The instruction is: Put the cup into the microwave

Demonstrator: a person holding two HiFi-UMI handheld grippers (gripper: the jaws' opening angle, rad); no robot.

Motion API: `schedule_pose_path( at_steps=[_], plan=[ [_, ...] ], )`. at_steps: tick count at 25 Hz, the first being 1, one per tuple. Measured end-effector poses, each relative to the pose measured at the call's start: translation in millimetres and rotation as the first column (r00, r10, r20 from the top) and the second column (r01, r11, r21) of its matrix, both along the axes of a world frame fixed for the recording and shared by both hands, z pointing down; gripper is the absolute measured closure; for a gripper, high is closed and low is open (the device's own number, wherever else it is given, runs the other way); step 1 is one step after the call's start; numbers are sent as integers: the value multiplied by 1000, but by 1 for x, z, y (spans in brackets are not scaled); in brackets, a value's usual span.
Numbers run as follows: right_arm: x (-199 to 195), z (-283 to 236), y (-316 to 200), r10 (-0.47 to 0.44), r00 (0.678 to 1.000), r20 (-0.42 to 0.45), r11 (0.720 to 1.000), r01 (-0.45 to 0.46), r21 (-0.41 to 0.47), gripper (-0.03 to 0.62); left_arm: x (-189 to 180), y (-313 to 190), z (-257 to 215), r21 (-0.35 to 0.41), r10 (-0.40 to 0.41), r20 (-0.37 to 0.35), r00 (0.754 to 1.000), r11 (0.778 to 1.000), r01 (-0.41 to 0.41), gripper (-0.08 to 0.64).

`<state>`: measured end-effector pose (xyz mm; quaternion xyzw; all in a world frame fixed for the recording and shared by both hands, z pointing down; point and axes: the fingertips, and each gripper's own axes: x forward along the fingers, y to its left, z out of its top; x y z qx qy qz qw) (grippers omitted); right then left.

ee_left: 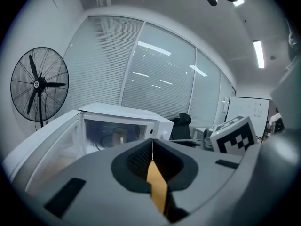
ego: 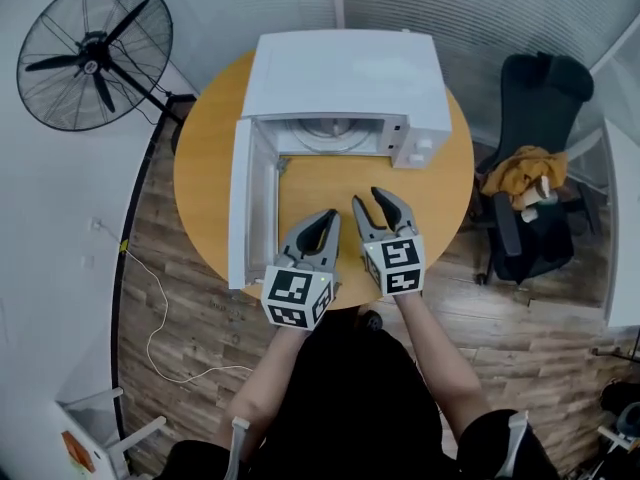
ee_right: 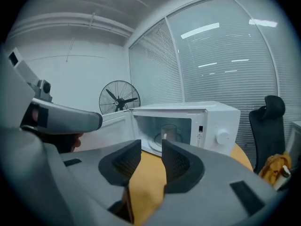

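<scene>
Gripper views both show a pale translucent cup [ee_right: 168, 133] standing inside the white box-shaped microwave [ego: 345, 78], whose door [ego: 240, 203] is swung open. The head view shows only the front of the cavity, not the cup. Left gripper [ego: 330, 215] jaws are pressed together and empty. Right gripper [ego: 368, 197] jaws stand a little apart and hold nothing, above the round orange tabletop [ego: 330, 183].

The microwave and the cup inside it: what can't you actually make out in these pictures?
- Head view: the microwave's own top hides the cup entirely.
- Right gripper view: the cup shows, but the right gripper's jaw tips cover its lower edge. Whether it holds anything cannot be told.
- Left gripper view: the cup is small and dim, so no detail can be read.
- Print beside the knob: too small to read.
</scene>
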<state>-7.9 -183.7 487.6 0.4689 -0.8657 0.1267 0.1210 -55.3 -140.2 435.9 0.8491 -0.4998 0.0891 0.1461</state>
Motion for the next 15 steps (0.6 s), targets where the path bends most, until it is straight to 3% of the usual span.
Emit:
schedule_pose_path(
  at_steps=[15],
  plan=[
    [37,-43,117,-37,999,0,999,37,31,571,24,87,-25,52,15,13,1000,999,-15,561]
  ],
)
